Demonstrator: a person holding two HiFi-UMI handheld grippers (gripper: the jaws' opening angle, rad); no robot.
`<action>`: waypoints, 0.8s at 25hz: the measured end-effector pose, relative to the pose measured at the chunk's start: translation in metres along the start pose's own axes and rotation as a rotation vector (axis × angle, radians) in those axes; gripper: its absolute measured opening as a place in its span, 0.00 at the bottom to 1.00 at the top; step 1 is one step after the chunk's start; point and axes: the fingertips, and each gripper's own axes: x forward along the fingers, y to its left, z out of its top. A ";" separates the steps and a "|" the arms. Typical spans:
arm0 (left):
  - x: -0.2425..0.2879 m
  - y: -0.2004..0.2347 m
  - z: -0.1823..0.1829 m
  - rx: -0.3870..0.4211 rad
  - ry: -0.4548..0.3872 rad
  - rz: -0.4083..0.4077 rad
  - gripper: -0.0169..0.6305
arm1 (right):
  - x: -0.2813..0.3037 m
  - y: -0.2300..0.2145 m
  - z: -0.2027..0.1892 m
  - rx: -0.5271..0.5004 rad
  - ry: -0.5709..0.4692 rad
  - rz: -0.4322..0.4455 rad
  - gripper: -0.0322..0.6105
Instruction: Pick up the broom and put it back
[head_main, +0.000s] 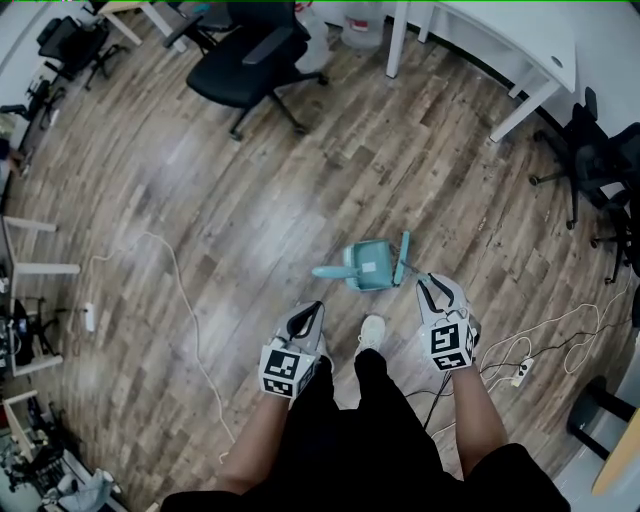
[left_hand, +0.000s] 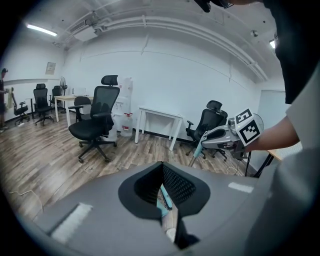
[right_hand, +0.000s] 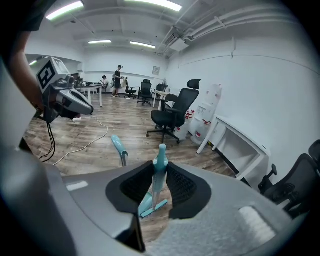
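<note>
Open-plan office. Black mesh swivel chairs (head_main: 250, 60) on castors. White desks (head_main: 520, 40) along far wall. Wood-look plank floor (head_main: 200, 180). Power strip (head_main: 520, 372) and loose cables (head_main: 180, 290) on floor, near right. Ceiling strip lights (right_hand: 150, 4). Plain white walls (left_hand: 165, 80).

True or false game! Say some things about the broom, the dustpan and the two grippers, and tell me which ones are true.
The dustpan is teal. True.
The left gripper holds the dustpan. False: its jaws are together on nothing, and the dustpan stands on the floor.
The right gripper is closed on the teal broom by its handle. True.
The floor is carpet. False: it is wood planks.
The office chair at the top of the head view is red. False: it is black.
</note>
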 end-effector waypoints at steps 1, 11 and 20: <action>0.001 0.000 -0.001 -0.006 0.004 0.003 0.05 | 0.003 0.001 -0.004 -0.008 0.008 0.006 0.19; 0.002 0.003 -0.016 -0.028 0.031 0.023 0.05 | 0.024 0.020 -0.027 -0.092 0.061 0.021 0.20; 0.000 0.001 -0.026 -0.032 0.048 0.017 0.05 | 0.042 0.054 -0.022 -0.130 0.069 0.077 0.19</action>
